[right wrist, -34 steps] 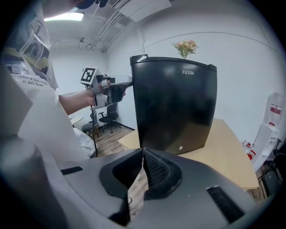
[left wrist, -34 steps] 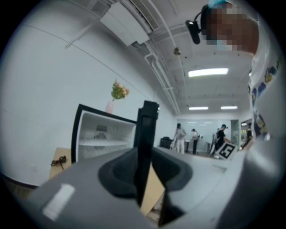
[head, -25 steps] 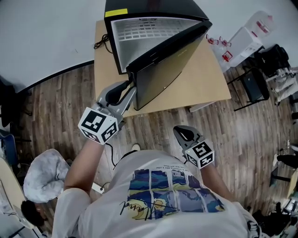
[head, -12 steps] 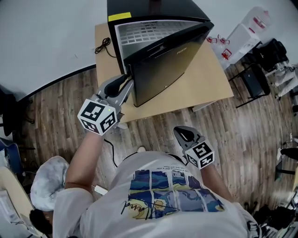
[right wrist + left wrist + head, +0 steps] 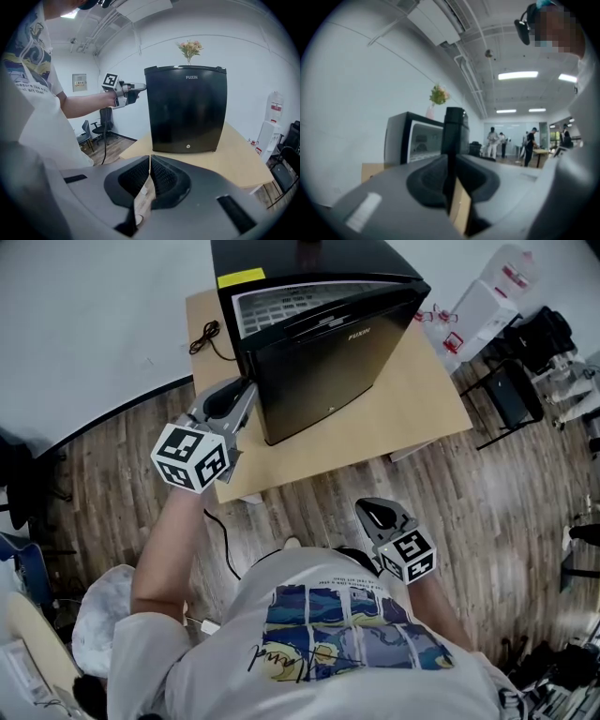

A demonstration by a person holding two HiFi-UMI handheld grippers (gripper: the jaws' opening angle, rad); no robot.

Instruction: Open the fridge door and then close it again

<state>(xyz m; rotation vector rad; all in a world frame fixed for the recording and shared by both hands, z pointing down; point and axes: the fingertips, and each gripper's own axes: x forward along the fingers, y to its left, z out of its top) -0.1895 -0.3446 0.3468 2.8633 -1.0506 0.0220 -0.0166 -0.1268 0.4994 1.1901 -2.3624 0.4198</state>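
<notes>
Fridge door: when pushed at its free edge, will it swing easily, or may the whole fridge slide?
The door is a rigid hinged slab, standing slightly ajar, so it probably swings lightly. The fridge looks squat, so tipping seems unlikely; on the smooth table a hard push might shift it.

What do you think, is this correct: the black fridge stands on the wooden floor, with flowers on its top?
One detail is wrong: the black fridge stands on a wooden table, not on the floor. The right gripper view shows this clearly. The flowers are indeed on its top.
</notes>
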